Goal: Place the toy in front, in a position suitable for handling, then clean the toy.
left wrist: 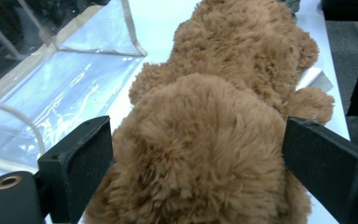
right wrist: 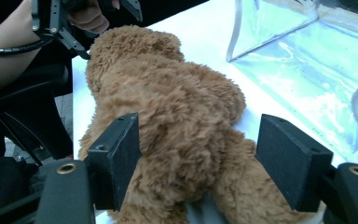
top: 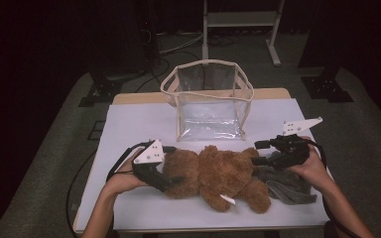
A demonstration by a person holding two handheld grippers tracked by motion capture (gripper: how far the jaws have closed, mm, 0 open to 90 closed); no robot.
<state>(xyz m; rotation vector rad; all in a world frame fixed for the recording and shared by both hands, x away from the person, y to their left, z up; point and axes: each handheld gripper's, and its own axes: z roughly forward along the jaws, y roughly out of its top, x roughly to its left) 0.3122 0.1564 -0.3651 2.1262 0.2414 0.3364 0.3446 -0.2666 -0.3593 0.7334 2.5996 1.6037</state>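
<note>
Brown plush bear (top: 213, 173) hides part of the grey cloth (top: 287, 186); both grippers' fingers spread, released.

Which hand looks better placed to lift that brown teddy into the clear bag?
Probably the left. The left gripper has its open jaws around the fluffy brown teddy bear's head. The right gripper straddles a leg, with a gap. The clear plastic bag stands just behind.

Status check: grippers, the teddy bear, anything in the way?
Both grippers open, straddling teddy bear. Bear lying flat. Grey cloth beside it; clear bag behind.
</note>
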